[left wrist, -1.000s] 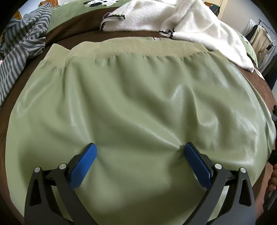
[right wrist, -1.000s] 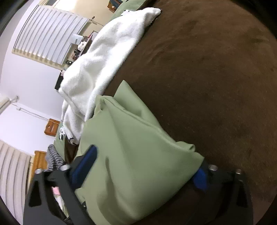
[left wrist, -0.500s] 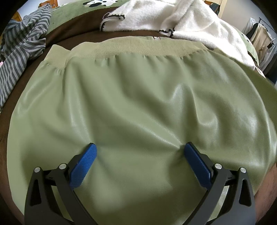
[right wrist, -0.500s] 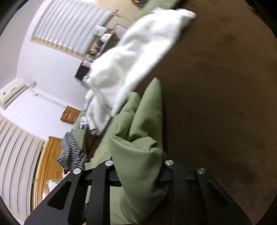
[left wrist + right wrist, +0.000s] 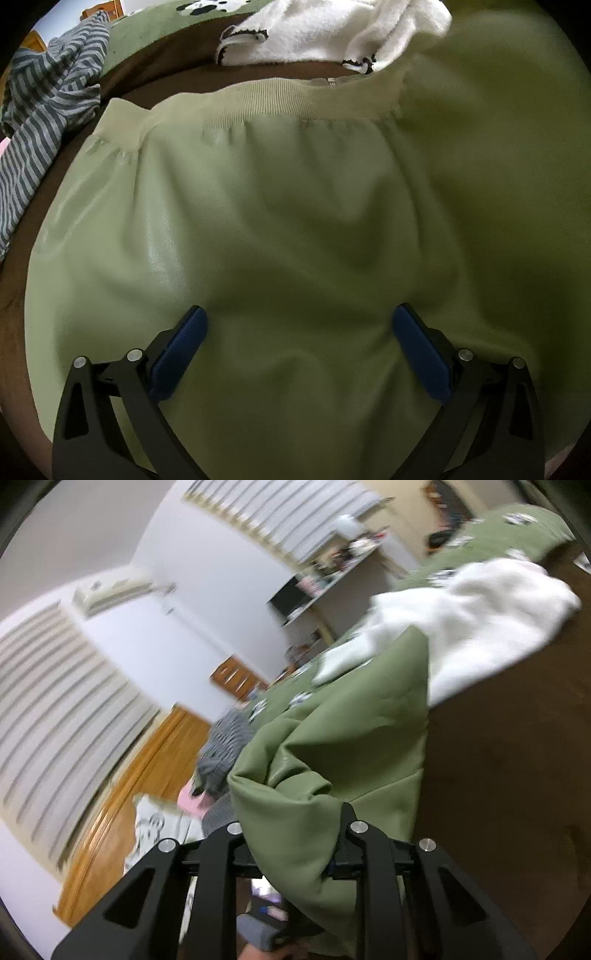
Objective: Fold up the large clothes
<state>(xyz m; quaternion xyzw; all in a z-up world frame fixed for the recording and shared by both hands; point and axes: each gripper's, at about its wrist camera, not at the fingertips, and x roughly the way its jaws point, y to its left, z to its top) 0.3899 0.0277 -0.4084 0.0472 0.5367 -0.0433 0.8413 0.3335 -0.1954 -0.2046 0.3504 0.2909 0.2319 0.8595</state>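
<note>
A light green jacket (image 5: 266,206) with a ribbed hem band lies spread on a brown bed cover (image 5: 155,77). My left gripper (image 5: 299,343) is open, its blue pads pressed down on the smooth fabric, nothing pinched between them. In the right wrist view my right gripper (image 5: 295,834) is shut on a bunched corner of the green jacket (image 5: 332,746) and holds it up off the bed, the cloth draping down over the jaws. That raised side shows as a blurred green fold (image 5: 509,122) at the right of the left wrist view.
A white fleece garment (image 5: 332,29) with black trim lies beyond the hem; white fleece (image 5: 480,613) also shows in the right wrist view. A grey striped garment (image 5: 48,96) sits at the far left. Bare brown cover (image 5: 509,757) lies to the right. Wooden furniture (image 5: 140,760) and blinds stand behind.
My right gripper closed on the jacket's corner, then rose and rolled, lifting that side. In the left wrist view the right edge swept up over the white fleece. The left gripper stayed put.
</note>
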